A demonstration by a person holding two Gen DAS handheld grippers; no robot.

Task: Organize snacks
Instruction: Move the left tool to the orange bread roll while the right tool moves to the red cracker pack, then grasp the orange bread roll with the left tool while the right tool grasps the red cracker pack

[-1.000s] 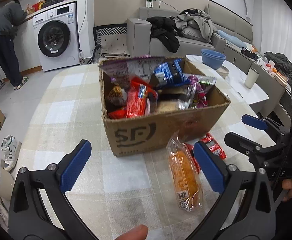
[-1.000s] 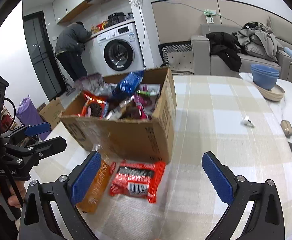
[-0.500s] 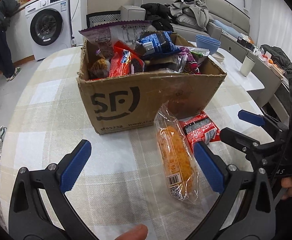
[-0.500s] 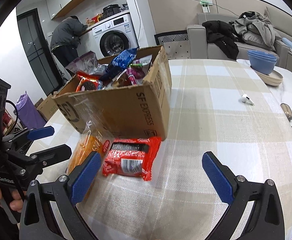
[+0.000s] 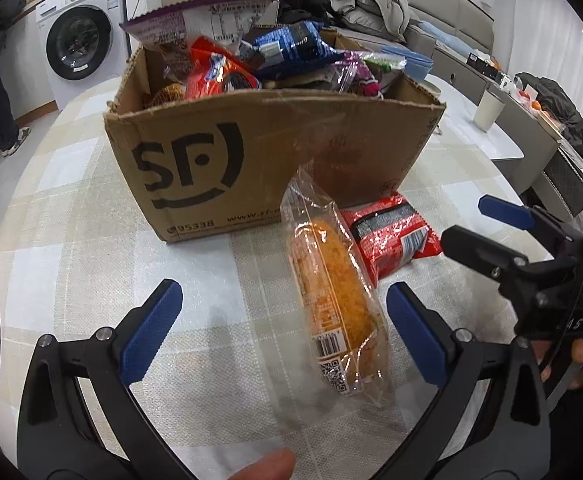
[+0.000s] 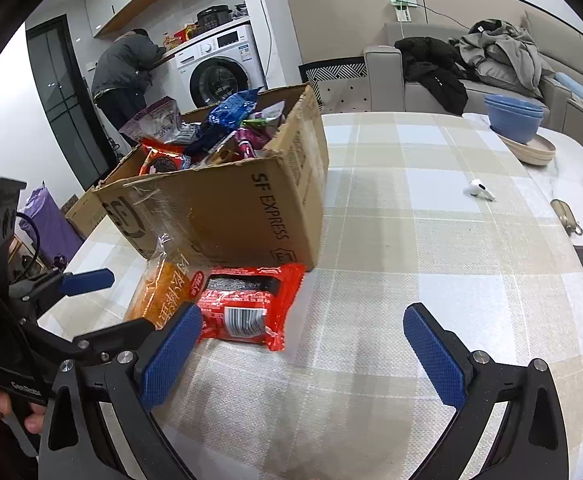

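So the counter (image 5: 71,264) with its checked cloth fills most of both views. Straight ahead of the left tool (image 5: 287,330) sits the box (image 5: 251,160), a cardboard one with SF printed on it, stuffed past the rim with snack packs: a purple bag (image 5: 195,24) sticking up at the back, a blue pack (image 5: 291,42) on top, red ones below it.

Just in front of the box, two snacks are lying on the counter. The orange pack (image 5: 331,280) in clear wrap runs lengthwise from the box wall toward the left tool, with its near end sitting between that tool's blue pads (image 5: 147,330). The tool is spread wide and isn't touching it. The red pack (image 6: 247,304) lies flat right beside the orange one, up against the corner of the box, and sits ahead of the right tool (image 6: 301,356), nearer its left pad. That tool is spread wide too, nothing in it.

Off to the far right of the right tool there's a stack of blue bowls (image 6: 513,122) and a small white earbud (image 6: 477,190) on the cloth.
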